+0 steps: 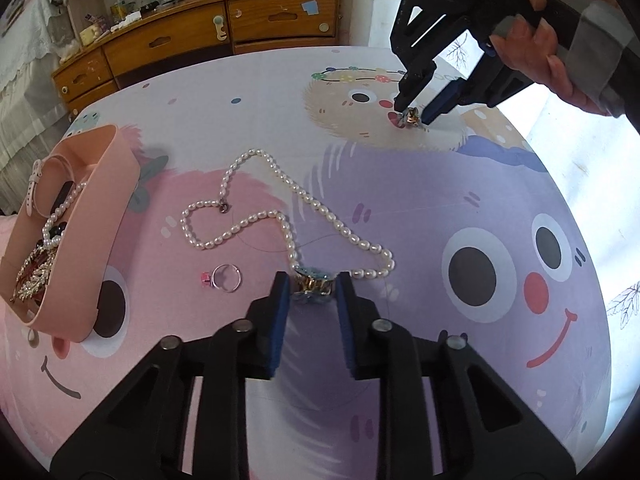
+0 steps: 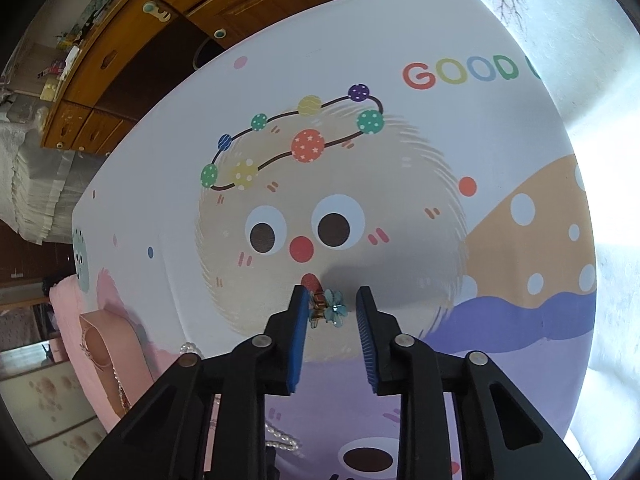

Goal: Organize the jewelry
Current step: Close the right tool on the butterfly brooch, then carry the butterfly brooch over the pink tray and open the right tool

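Observation:
A long pearl necklace (image 1: 280,216) lies looped on the cartoon-print tablecloth (image 1: 440,184). At its near end sits a blue and gold ornament (image 1: 312,286), and my left gripper (image 1: 313,280) is shut on it, a pad against each side. Farther back, my right gripper (image 2: 332,294) points down over a small blue flower clip (image 2: 330,309). The clip touches the left pad, but a gap shows at the right pad, so that gripper is open. The left wrist view also shows the right gripper (image 1: 414,110) straddling the flower clip (image 1: 412,117).
A pink open box (image 1: 116,216) at the left holds a watch strap, pearls and gold pieces. A silver ring (image 1: 227,277) and a tiny pink piece (image 1: 205,279) lie near the left gripper. A wooden dresser (image 1: 224,28) stands beyond the table. A hand (image 1: 560,68) grips the right tool.

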Demonstrator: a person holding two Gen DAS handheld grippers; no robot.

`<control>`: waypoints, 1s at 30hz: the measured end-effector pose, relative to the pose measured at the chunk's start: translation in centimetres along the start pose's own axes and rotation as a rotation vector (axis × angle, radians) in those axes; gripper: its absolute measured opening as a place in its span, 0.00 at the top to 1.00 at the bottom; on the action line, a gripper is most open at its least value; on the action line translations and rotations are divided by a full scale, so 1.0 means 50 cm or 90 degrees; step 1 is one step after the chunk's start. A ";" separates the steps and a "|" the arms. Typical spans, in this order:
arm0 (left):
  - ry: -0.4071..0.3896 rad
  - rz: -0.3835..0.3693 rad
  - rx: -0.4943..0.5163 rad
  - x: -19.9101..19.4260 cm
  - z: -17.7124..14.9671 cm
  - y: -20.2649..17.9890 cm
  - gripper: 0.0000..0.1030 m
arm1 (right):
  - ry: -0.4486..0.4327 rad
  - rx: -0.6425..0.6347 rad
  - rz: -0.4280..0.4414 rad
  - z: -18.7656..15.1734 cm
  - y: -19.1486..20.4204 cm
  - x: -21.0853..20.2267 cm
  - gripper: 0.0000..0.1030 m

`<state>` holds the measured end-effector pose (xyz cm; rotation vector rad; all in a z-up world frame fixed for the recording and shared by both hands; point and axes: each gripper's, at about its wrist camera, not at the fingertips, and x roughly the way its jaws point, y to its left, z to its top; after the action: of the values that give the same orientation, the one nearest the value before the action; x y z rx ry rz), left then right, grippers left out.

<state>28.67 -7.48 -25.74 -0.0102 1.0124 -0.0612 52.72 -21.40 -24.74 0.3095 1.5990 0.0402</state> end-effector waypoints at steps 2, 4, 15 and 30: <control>0.000 -0.003 0.001 0.002 0.001 0.001 0.82 | -0.002 -0.007 -0.005 0.001 0.005 -0.001 0.85; 0.002 -0.006 0.000 0.001 0.003 0.005 0.82 | -0.005 -0.011 -0.003 0.002 0.004 -0.003 0.86; 0.009 -0.014 0.022 -0.050 0.004 0.026 0.82 | 0.043 0.038 0.070 -0.089 -0.040 -0.015 0.87; 0.045 -0.008 -0.004 -0.191 -0.086 0.143 0.82 | 0.113 0.000 0.101 -0.397 0.048 0.007 0.87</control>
<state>20.31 0.28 -20.19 -0.0201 1.0836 -0.0698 33.60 -15.78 -23.42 0.4414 1.7464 0.1941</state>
